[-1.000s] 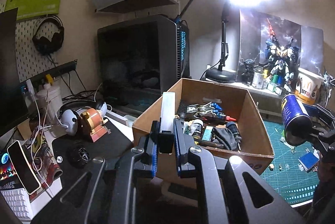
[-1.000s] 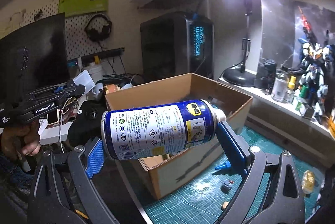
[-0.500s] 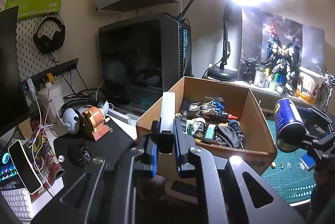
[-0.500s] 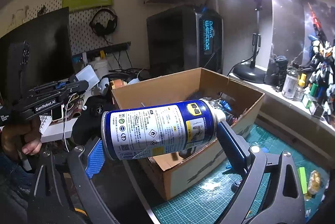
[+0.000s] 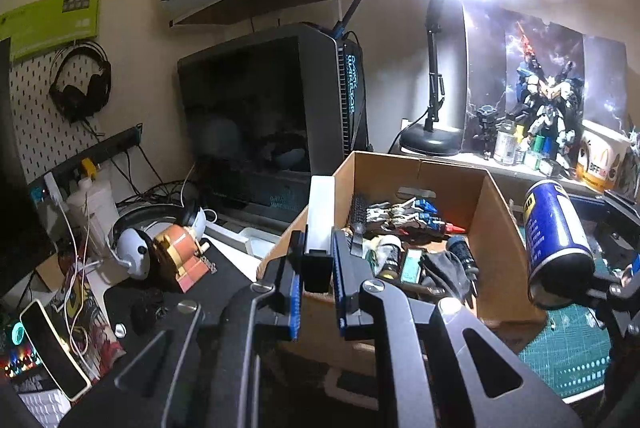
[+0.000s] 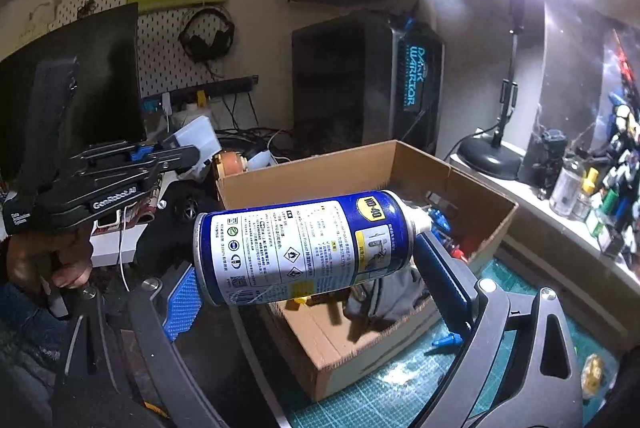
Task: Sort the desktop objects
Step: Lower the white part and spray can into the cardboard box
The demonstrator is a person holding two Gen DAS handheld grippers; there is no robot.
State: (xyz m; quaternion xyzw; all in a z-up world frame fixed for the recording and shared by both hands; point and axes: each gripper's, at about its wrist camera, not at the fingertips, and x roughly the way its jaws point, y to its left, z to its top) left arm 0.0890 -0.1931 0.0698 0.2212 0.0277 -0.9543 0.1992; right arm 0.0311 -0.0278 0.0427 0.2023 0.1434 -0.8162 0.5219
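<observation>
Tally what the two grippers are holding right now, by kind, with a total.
WD-40 spray can: 1, in the right gripper
White rectangular case: 1, in the left gripper
Total: 2

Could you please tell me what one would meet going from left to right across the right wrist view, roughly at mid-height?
Left gripper holding a white block → WD-40 can clamped in the right gripper → cardboard box → lamp base → paint bottles.
</observation>
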